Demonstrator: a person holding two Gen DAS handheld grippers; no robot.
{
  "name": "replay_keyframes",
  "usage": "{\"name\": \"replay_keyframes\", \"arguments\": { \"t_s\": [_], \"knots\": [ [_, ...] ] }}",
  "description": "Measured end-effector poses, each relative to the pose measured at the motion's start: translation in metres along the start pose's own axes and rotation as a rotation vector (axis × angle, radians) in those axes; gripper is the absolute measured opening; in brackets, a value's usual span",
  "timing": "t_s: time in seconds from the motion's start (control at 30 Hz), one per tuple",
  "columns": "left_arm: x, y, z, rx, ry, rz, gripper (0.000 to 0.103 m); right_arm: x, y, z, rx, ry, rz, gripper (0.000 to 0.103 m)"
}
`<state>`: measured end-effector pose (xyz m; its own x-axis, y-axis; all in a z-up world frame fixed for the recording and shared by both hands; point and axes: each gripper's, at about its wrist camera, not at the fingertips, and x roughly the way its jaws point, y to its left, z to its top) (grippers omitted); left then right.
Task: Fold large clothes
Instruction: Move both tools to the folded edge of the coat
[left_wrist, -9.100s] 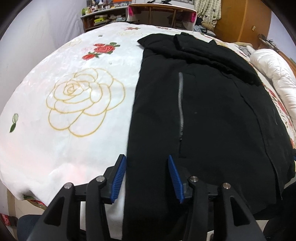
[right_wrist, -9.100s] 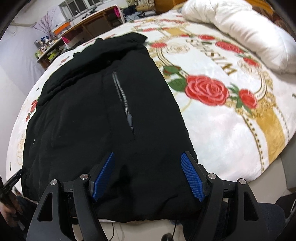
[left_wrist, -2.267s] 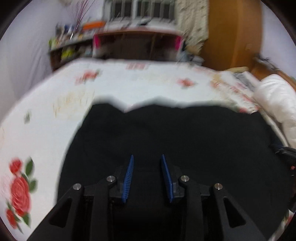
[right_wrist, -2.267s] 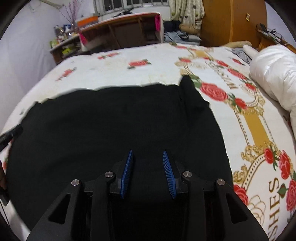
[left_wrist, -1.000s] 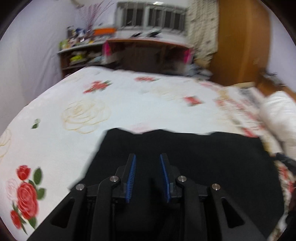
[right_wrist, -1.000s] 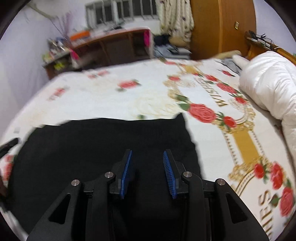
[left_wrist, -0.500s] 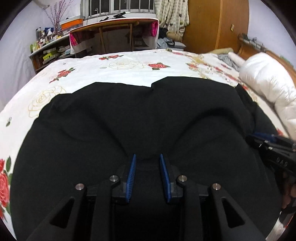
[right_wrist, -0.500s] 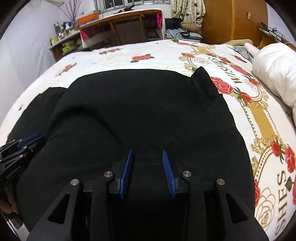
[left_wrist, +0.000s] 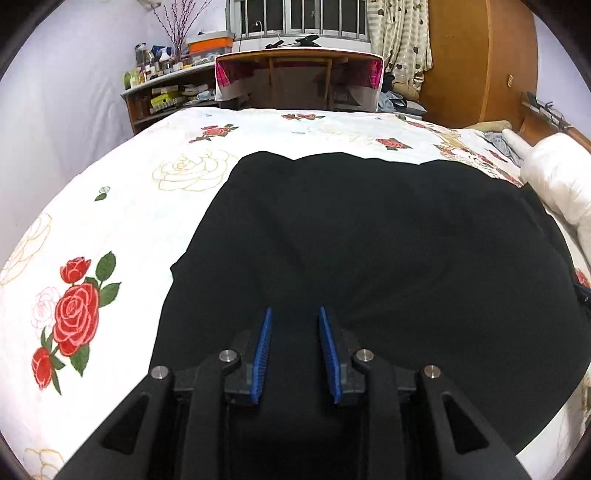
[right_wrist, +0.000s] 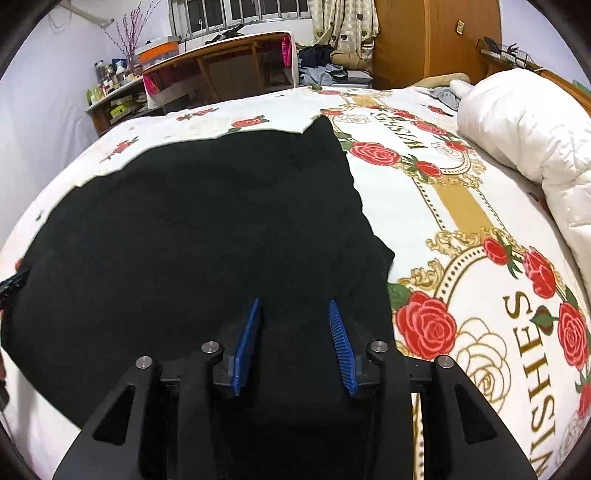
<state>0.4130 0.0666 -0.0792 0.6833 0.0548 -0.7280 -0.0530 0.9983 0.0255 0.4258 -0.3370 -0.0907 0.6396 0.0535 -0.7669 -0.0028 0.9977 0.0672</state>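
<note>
A large black jacket (left_wrist: 369, 229) lies folded over on the rose-printed bed blanket (left_wrist: 110, 221). My left gripper (left_wrist: 294, 310) sits low over the jacket's near left part. Its blue pads stand narrowly apart with black cloth bunched between them. In the right wrist view the same jacket (right_wrist: 203, 221) fills the left and middle. My right gripper (right_wrist: 293, 301) is over its near right part. Its jaws are opening and the pads stand wider than the left ones, with black cloth lying between them. The left gripper's tip (right_wrist: 11, 282) shows at the left edge.
A rolled white duvet (right_wrist: 517, 122) lies along the bed's right side. Beyond the bed's far edge stand a wooden desk (left_wrist: 295, 74), a cluttered shelf (left_wrist: 159, 92) and an orange-brown wardrobe (left_wrist: 476, 55). Bare blanket (right_wrist: 461, 206) spreads to the right of the jacket.
Both grippers have come down over the jacket. The right pads have spread wider apart. The left pads keep the same narrow gap.
</note>
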Motion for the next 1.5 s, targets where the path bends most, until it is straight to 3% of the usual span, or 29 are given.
{"name": "replay_keyframes", "arguments": {
  "t_s": [0.27,0.4,0.5,0.67,1.03,1.2,1.37,1.5],
  "knots": [
    [-0.018,0.005,-0.002,-0.032,0.02,0.027,0.029,-0.022,0.002,0.01,0.019,0.023,-0.042,0.042],
    [-0.025,0.018,-0.011,-0.052,0.027,0.064,0.029,-0.047,0.002,-0.001,0.011,-0.009,-0.018,0.042],
    [-0.026,0.025,-0.019,-0.062,0.038,0.078,0.029,-0.039,-0.003,-0.015,0.018,0.038,-0.034,0.042],
    [-0.02,0.029,-0.022,-0.062,0.06,0.076,0.03,-0.024,-0.018,-0.023,0.079,0.067,-0.034,0.05],
    [-0.041,0.035,-0.023,-0.101,0.08,0.06,0.029,-0.05,-0.013,-0.022,0.084,0.062,-0.063,0.051],
    [-0.06,0.042,-0.029,-0.12,0.044,0.055,0.029,-0.068,-0.001,-0.026,0.059,0.017,-0.021,0.05],
    [-0.039,0.047,-0.039,-0.119,0.115,0.055,0.03,-0.041,-0.004,-0.035,0.054,0.099,-0.028,0.051],
    [-0.047,0.045,-0.038,-0.107,0.104,0.047,0.03,-0.051,-0.008,-0.034,0.068,0.081,-0.034,0.051]
  ]
}}
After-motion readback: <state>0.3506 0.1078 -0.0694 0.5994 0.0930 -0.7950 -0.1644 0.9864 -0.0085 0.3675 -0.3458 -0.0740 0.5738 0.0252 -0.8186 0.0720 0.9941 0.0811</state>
